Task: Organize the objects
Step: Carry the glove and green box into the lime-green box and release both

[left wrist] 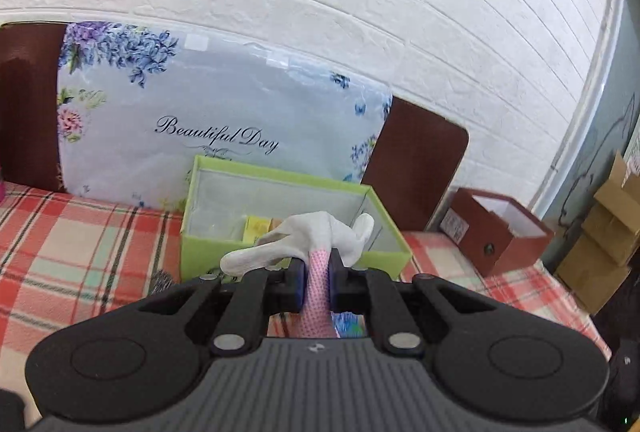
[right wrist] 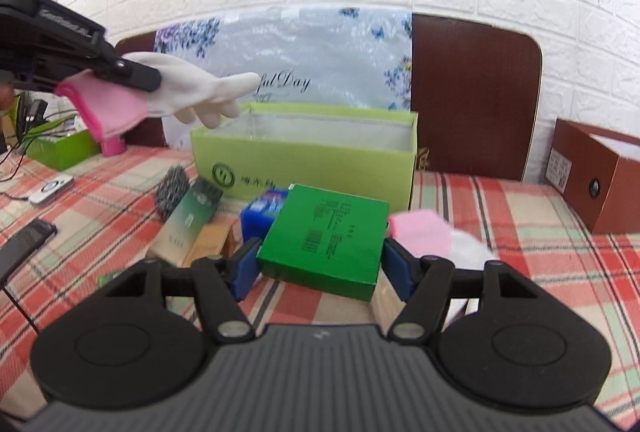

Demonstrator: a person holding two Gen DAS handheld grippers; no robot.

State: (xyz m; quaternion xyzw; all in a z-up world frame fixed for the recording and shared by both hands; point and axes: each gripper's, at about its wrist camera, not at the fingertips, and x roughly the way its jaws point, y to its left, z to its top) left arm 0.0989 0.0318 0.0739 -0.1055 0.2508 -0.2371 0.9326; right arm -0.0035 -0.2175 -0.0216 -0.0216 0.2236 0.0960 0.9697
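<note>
My left gripper (left wrist: 318, 264) is shut on the pink cuff of a white glove (left wrist: 316, 232), whose fingers droop forward over the open light-green box (left wrist: 280, 176). In the right wrist view, that left gripper (right wrist: 132, 72) holds the glove (right wrist: 192, 92) in the air, left of and above the light-green box (right wrist: 320, 168). My right gripper (right wrist: 322, 256) is shut on a flat dark-green carton (right wrist: 328, 232), with one pad on each side, lifted off the plaid cloth. A second pink-and-white glove (right wrist: 432, 232) lies just to the right of it.
A steel scourer (right wrist: 172, 188), a green-gold carton (right wrist: 192, 216) and a blue item (right wrist: 260, 212) lie in front of the box. A brown box (right wrist: 592, 176) stands at the right. A floral package (left wrist: 200, 112) leans on the headboard. A phone (right wrist: 52, 188) and cables lie at the left.
</note>
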